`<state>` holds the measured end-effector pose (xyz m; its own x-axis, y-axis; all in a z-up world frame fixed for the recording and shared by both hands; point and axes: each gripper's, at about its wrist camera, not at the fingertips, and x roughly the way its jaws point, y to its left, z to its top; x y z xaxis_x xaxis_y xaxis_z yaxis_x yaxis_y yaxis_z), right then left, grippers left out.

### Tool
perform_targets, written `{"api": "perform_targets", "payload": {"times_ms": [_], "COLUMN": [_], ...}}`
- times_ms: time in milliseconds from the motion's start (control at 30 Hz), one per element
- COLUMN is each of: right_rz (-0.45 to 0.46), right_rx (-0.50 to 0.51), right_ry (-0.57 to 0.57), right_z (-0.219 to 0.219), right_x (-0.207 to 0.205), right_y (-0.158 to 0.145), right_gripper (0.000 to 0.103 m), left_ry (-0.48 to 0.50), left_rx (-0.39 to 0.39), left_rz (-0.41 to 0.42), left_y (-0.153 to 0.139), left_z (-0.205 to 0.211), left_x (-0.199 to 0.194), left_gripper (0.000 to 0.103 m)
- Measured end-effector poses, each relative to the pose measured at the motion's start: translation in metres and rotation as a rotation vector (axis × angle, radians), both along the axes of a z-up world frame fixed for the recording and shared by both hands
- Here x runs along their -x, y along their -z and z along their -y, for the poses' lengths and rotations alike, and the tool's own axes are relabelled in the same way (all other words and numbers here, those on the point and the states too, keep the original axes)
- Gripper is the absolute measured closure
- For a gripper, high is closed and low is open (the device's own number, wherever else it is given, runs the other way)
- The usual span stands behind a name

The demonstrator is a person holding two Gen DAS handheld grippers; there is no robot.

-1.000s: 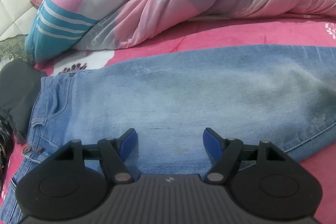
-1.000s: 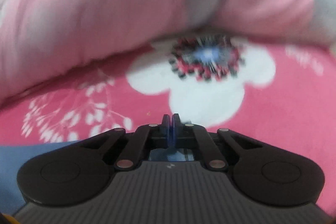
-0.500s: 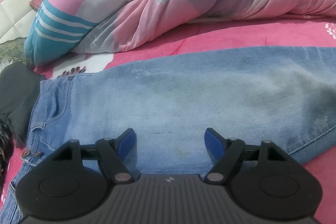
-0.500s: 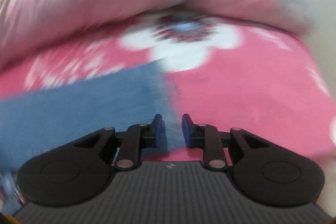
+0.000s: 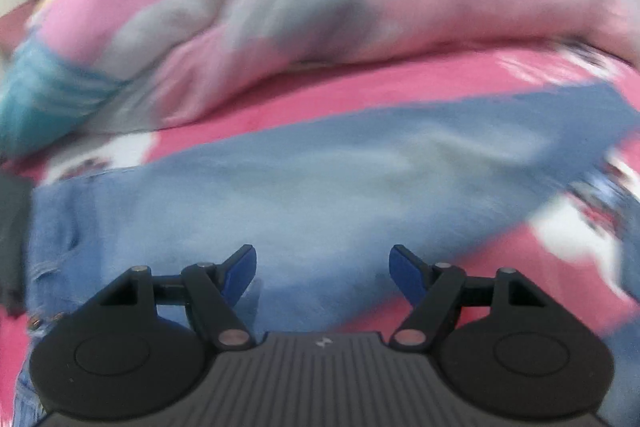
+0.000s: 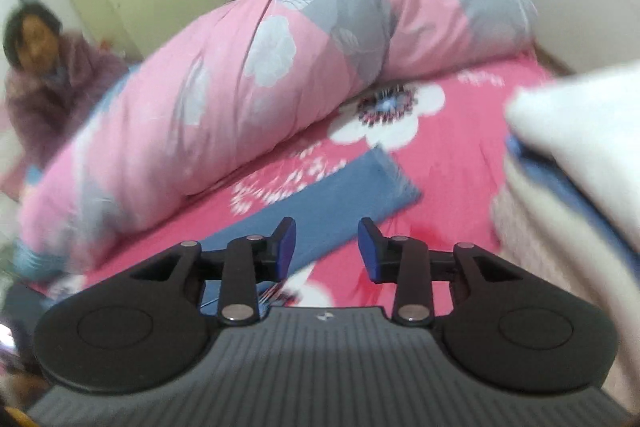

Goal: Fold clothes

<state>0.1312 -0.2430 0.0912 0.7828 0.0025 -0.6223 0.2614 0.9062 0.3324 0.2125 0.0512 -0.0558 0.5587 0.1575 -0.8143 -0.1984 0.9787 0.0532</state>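
I see the bed (image 6: 460,155) w/ a pink floral sheet filling mid frame. Jeans (image 5: 320,195) lie flat across it, one leg end (image 6: 360,195) at center of the right view. Rolled pink-grey quilt (image 6: 280,67) sits along the upper part; folded stack (image 6: 580,155) at right edge.

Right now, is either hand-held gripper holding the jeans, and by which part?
Neither. The left hand-held gripper is open above the jeans; the right hand-held gripper is opening, with nothing between its jaws.
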Motion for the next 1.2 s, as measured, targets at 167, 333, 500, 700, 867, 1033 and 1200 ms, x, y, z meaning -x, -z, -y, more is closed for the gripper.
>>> {"api": "perform_targets", "payload": {"times_ms": [167,333,500,700,867,1033,1200], "right_rz": [-0.021,-0.169,-0.265,-0.257,-0.253,-0.205,-0.234], "right_rx": [-0.109,-0.267,-0.344,-0.421,-0.514,-0.439,-0.206], "right_ry": [0.045,0.068,0.069,0.077,-0.013,-0.221,-0.526], "right_z": [0.033,0.026,0.034,0.040,0.029,-0.017,-0.088], "right_x": [0.091,0.112,0.078,0.050,0.036,-0.001,-0.062], "right_y": [0.006,0.075,0.178,0.227,0.219,0.173,0.156], "right_gripper": [0.056,0.048,0.043,0.040,0.069,0.068,0.057], "left_ry": [0.235,0.372,0.370,0.391,0.337,0.219,0.162], "left_rx": [0.089,0.192,0.215,0.188,0.186,0.189,0.158], "left_rz": [-0.031,-0.121,-0.182,-0.173,-0.164,-0.166,-0.195], "left_y": [-0.002,0.010,0.029,0.033,0.026,0.021,0.026], "left_z": [0.053,0.107,0.145,0.153,0.139,0.113,0.099], "left_x": [0.020,0.023,0.026,0.031,0.032,0.039,0.049], "left_gripper": [0.029,0.029,0.037,0.034,0.037,0.037,0.036]}}
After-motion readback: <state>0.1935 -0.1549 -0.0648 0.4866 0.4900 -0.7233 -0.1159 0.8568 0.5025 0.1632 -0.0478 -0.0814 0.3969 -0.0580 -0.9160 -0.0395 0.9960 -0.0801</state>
